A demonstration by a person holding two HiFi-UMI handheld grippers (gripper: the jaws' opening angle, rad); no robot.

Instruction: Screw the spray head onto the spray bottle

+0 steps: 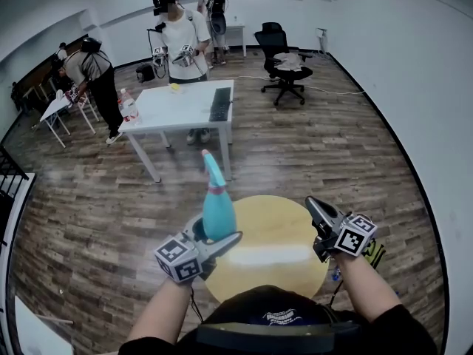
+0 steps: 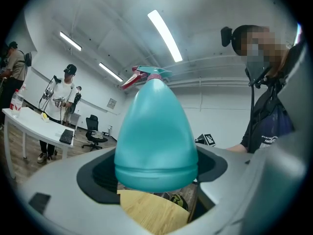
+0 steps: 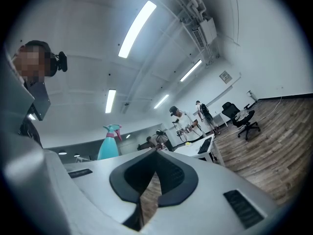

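The left gripper [image 1: 216, 235] is clamped on the lower body of the spray bottle [image 1: 219, 211], with its jaws pressing the teal sides just above the base rim. From that grip the bottle stands nearly upright, its long axis rising out of the jaws. The spray head [image 1: 212, 170] sits at the top, well above the jaws, on a pink collar. Whether it is fully tightened cannot be told.

The right gripper [image 1: 313, 205] has its jaws together with nothing between them. It hangs well apart from the bottle, over the round wooden table [image 1: 281, 220]. From this gripper the collar lies to the left and higher. The right hand is free, so it probably makes the reach, and its jaws must open first.

The bottle is smooth, teal and cone-shaped, tapering to a narrow neck.
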